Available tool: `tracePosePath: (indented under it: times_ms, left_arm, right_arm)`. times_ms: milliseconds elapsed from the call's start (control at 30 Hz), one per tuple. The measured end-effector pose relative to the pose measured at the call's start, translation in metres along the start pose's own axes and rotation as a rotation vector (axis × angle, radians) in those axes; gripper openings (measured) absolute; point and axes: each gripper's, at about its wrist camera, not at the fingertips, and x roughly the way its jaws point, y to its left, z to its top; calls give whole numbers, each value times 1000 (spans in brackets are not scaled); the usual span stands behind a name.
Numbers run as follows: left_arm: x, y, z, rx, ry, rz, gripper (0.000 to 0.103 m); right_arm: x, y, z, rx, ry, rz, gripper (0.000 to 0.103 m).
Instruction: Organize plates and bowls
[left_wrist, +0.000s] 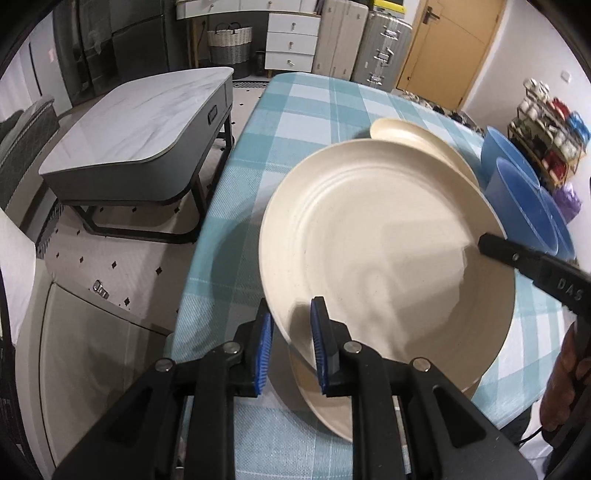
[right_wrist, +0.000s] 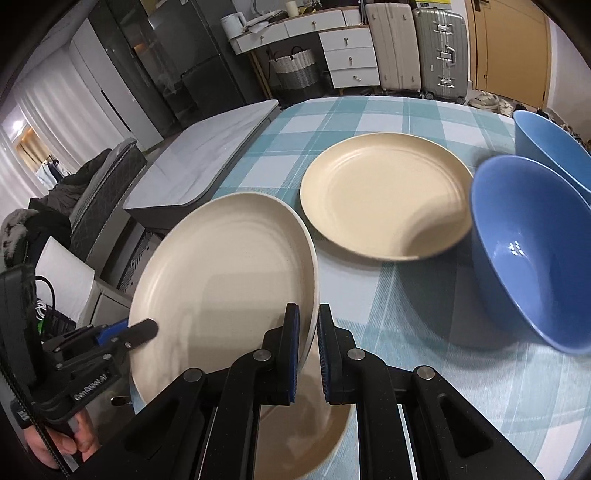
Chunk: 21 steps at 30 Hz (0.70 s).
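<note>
Off the left edge of the bench (right_wrist: 369, 118), which wears a teal checked cloth, stands a low grey-topped coffee table (left_wrist: 136, 125) on the floor.

At the near left of the bench a cream plate (right_wrist: 221, 266) is held tilted above the cloth by both tools. The left tool (left_wrist: 291, 339) is clenched on the plate's near-left rim, one blue pad (left_wrist: 264, 343) under the rim and the other on its upper face. In the right wrist view this tool (right_wrist: 142, 330) shows at the plate's left edge, with the fingers of a hand (right_wrist: 62, 446) below it. The right tool (right_wrist: 308, 350) is clenched on the plate's right rim, the rim pinched between its blue pads (right_wrist: 293, 354); in the left wrist view its black finger (left_wrist: 498, 251) lies on the plate's right side.

Directly beneath the lifted plate, a second cream plate (right_wrist: 310, 428) lies on the cloth at the near edge, largely covered by the one above.

Farther along and to the right, a third cream plate (right_wrist: 384, 195) lies flat on the cloth, apart from the held one. Just right of it sits a blue bowl (right_wrist: 532, 251), and behind that, toward the far right, another blue bowl (right_wrist: 550, 147), the two overlapping in view.

Against the far wall stand a woven basket (right_wrist: 295, 70), white drawers (right_wrist: 351, 55) and two suitcases (right_wrist: 439, 51).
</note>
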Motion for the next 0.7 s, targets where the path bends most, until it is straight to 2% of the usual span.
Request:
tracePosePath:
  times_ms: [367, 700]
  left_arm:
    - [2, -20, -19, 91, 9, 46, 20]
    - [-2, -26, -33, 171, -5, 132, 22]
  right_arm:
    - [-8, -14, -43, 27, -20, -13, 9]
    - [-9, -15, -67, 29, -22, 8, 10]
